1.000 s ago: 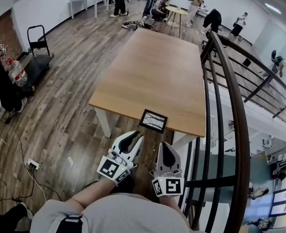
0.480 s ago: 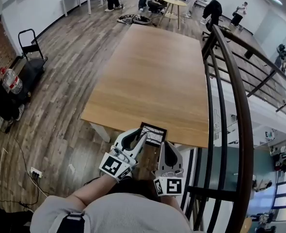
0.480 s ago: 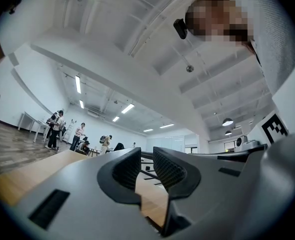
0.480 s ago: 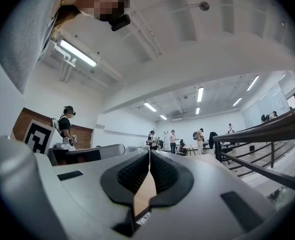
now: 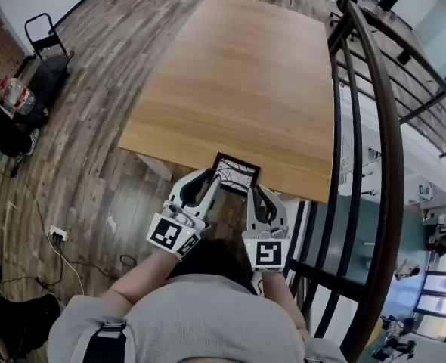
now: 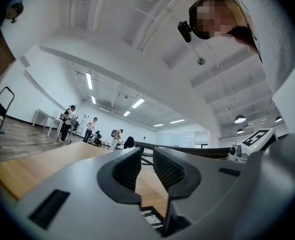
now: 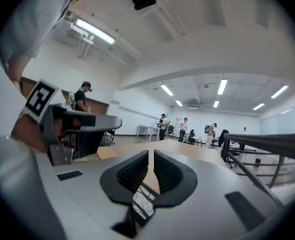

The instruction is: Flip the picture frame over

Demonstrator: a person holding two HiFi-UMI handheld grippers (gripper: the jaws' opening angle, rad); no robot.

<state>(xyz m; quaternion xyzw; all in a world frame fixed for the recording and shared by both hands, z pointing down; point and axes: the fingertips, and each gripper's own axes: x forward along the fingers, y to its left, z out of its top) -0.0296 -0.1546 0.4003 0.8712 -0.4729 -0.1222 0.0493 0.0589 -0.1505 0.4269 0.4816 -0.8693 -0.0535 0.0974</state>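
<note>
A black picture frame lies flat at the near edge of the wooden table, showing a white sheet with dark lines. My left gripper is just left of the frame, fingertips at its near left corner, jaws drawn together with nothing between them. My right gripper is shut and empty, its tips at the frame's near right corner. In the left gripper view the gripper points across the table, with the frame low under the jaws. The right gripper view shows that gripper with the frame below it.
A dark metal railing runs along the table's right side above a drop. A black cart with a water bottle stands at the left on the wood floor. A power strip lies near my feet. Several people stand at the far end.
Both grippers have moved forward from in front of the table to the frame's near corners. The frame has not moved.
</note>
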